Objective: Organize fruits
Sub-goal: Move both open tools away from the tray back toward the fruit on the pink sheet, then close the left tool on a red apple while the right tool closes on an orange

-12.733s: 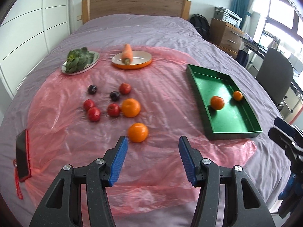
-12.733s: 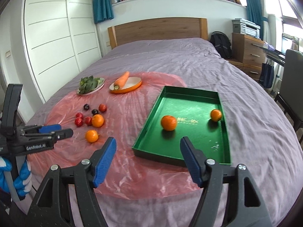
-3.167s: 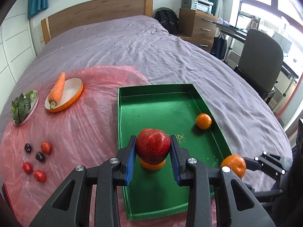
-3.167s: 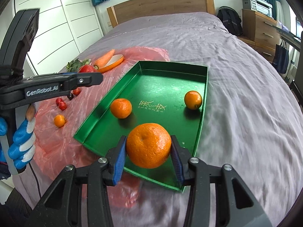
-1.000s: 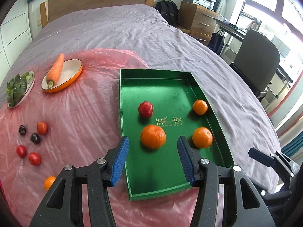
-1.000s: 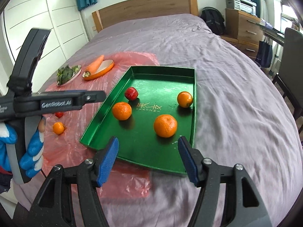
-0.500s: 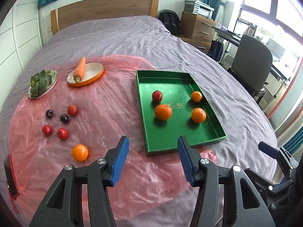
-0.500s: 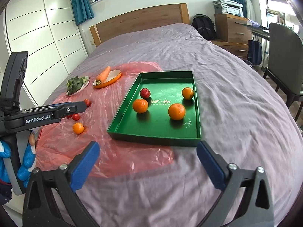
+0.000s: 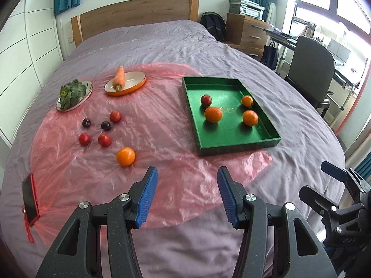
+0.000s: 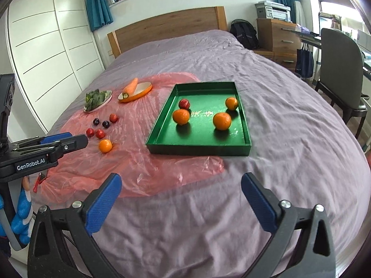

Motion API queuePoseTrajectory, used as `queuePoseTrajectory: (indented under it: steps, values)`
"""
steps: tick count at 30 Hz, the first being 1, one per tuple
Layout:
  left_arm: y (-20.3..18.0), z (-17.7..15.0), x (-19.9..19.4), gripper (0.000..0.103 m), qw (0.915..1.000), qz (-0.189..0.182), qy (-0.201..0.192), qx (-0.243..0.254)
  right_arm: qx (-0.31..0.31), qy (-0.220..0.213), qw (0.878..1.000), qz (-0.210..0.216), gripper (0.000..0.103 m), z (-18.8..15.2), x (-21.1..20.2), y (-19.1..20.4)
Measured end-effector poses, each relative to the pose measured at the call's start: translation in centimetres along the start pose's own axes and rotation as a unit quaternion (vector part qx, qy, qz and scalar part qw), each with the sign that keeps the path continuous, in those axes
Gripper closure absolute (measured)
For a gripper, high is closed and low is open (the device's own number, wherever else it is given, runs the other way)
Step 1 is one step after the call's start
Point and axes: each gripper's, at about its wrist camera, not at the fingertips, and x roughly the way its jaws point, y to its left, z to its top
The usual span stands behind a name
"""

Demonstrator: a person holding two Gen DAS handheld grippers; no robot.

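A green tray lies on the bed and holds three oranges and a red apple. On the pink plastic sheet to its left lie one orange, three red fruits and two dark plums. My left gripper is open and empty, hanging over the sheet's near edge. My right gripper is wide open and empty above the purple cover, well short of the tray.
A plate with a carrot and a plate of greens sit at the back left. A phone in a red case lies at the left edge. An office chair and drawers stand to the right of the bed.
Both grippers have drawn back from the tray, which now looks smaller and farther. The right gripper's jaws have spread much wider. The fruits have not moved.
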Motion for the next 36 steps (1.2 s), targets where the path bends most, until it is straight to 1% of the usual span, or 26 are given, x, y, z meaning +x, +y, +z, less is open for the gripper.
queuePoseTrajectory:
  steps: [2, 6, 9, 14, 18, 25, 33, 36]
  values:
    - [0.7, -1.0, -0.5, 0.056, 1.0, 0.004, 0.004, -0.004, 0.0, 0.015, 1.0, 0.01, 0.0, -0.5, 0.1, 0.5]
    - [2.1, -2.9, -1.1, 0.056, 0.9997, 0.004, 0.016, -0.019, -0.013, 0.024, 1.0, 0.016, 0.0, -1.4, 0.0, 1.9]
    - [3.1, -4.5, -1.6, 0.055, 0.9993, 0.02, 0.017, -0.027, -0.024, 0.029, 0.999, 0.019, 0.0, -2.0, 0.0, 3.0]
    - [4.8, -6.7, -2.1, 0.055, 0.9985, 0.035, 0.02, -0.036, -0.071, 0.049, 0.996, 0.031, 0.0, -2.8, 0.2, 5.6]
    - [6.7, -8.1, -2.5, 0.055, 0.9974, 0.045, 0.022, -0.053, -0.088, 0.062, 0.993, 0.046, 0.0, -3.3, 0.7, 7.4]
    - [10.2, -9.8, -2.8, 0.055, 0.9945, 0.062, 0.02, -0.083, -0.114, 0.062, 0.989, 0.075, 0.0, -3.6, 1.8, 10.5]
    - [13.6, -10.4, -2.0, 0.056, 0.9915, 0.065, 0.019, -0.111, -0.128, 0.064, 0.985, 0.091, 0.0, -3.3, 3.8, 12.9]
    - [14.5, -10.2, -1.5, 0.056, 0.9907, 0.059, 0.018, -0.122, -0.129, 0.063, 0.985, 0.095, 0.0, -2.9, 4.7, 13.2]
